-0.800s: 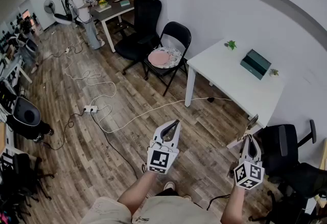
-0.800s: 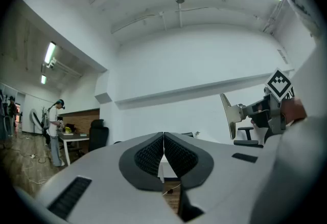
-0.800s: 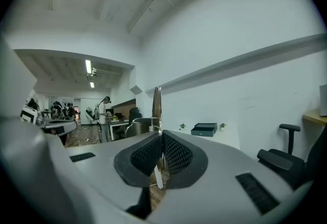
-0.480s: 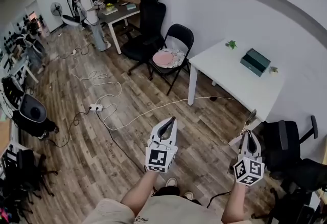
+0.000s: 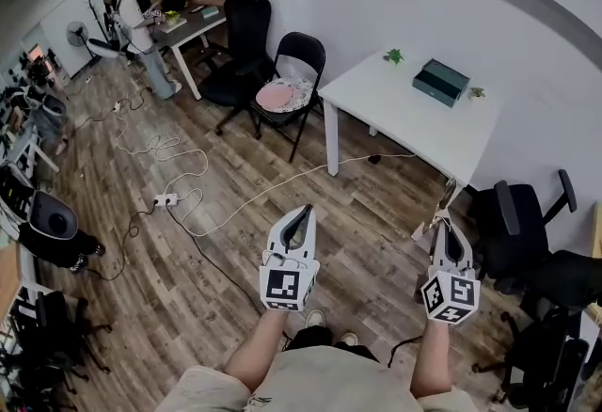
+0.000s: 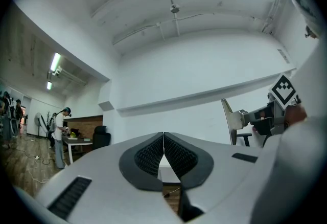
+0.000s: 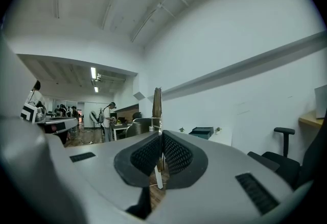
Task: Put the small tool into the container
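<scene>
Still carrying, no drop yet. Holding the small tool (image 7: 157, 97) in the right gripper (image 5: 446, 233), jaws clamped on its lower part, flat end sticking out toward 12 o'clock. Keeping the left gripper (image 5: 301, 217) closed on nothing, pads touching, at 9 o'clock of the right one.

Versus earlier frames: seeing the container (image 5: 440, 81) and its white table (image 5: 414, 118) shifted toward 11 o'clock in the head view, same for the folding chair (image 5: 301, 57). Reads as a head swing, maybe a step, not a reach. Seeing both grippers a touch higher in frame, same spacing, same roughly level pose, grip unchanged.

For the task: no real progress beyond approach. Finding the container on the far side of the tabletop near the wall, at 12 o'clock from the tool, well apart, with wooden floor (image 5: 376, 213) between. Cannot tell from here if lidded or open. Probably need to walk up to the table edge first, then reach over. Worth watching: holding a thin tool near one end, so could pivot in the pads on touching the container rim.
</scene>
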{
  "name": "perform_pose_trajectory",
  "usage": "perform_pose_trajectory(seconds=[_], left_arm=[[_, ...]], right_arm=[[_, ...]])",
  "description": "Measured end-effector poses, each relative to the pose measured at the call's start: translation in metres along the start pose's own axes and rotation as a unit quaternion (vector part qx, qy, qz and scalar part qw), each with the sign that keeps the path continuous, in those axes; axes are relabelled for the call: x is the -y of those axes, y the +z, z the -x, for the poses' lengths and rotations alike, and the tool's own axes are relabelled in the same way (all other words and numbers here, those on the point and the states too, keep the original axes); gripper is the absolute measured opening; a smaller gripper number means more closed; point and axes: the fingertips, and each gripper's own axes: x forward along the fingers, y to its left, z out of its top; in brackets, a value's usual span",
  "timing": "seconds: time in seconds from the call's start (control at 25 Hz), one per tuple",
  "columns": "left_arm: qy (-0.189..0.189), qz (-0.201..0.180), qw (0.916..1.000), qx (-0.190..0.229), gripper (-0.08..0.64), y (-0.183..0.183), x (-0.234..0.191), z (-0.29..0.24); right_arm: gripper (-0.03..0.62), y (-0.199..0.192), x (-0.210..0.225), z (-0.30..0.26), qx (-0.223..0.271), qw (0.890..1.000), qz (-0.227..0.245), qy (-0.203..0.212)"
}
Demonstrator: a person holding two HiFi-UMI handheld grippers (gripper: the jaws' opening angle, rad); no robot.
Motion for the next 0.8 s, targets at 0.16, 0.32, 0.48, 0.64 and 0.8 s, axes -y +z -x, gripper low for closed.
perform_pose_trajectory(seconds=[0.16, 0.32, 0.48, 0.64, 0.8], left_arm=[[-0.004, -0.005, 1.0, -0.002, 0.008, 0.004, 0.019, 0.005], [-0.008, -0.009, 0.9999, -0.007, 0.006, 0.004, 0.04, 0.011], [-0.011, -0.01, 0.9998, -0.015, 0.006, -0.001, 0.056, 0.014], [-0.016, -0.012, 0.9996, -0.022, 0.007, -0.001, 0.07, 0.016], [-0.019, -0.014, 0.9995, -0.021, 0.006, 0.001, 0.081, 0.018]], right_arm=[[0.015, 0.002, 0.013, 0.017, 0.001, 1.0, -0.001, 0.0], [0.015, 0.001, 0.028, 0.034, 0.008, 0.999, -0.037, 0.009], [0.015, -0.002, 0.041, 0.044, 0.005, 0.999, -0.031, 0.004], [0.015, -0.006, 0.049, 0.053, -0.001, 1.0, -0.031, 0.001], [0.015, -0.011, 0.054, 0.06, -0.006, 1.0, -0.029, 0.001]])
